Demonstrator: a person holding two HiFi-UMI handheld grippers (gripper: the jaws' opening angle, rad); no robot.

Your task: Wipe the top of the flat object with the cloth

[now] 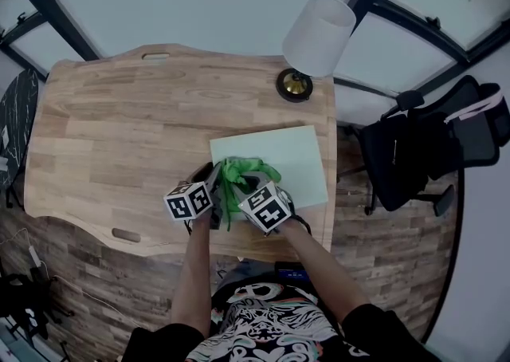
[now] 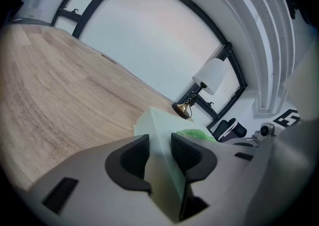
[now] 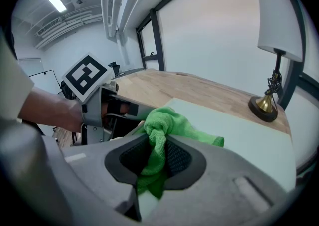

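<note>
Right tongs (image 3: 158,158), clenched on my green cloth (image 3: 167,120), hold it bunched over the near-left part of the pale green flat board (image 3: 249,135). My left tongs (image 2: 160,155) pinch that board's near corner. Board lies on the wooden counter (image 1: 119,129), near a lamp (image 1: 315,41).

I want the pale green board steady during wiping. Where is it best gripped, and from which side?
Take the board by its left edge, coming from the left, as the left gripper does now with fingers shut on it. It is thin and flat, so only an edge fits between fingers, and this probably leaves the top free for the cloth in the right gripper.
</note>
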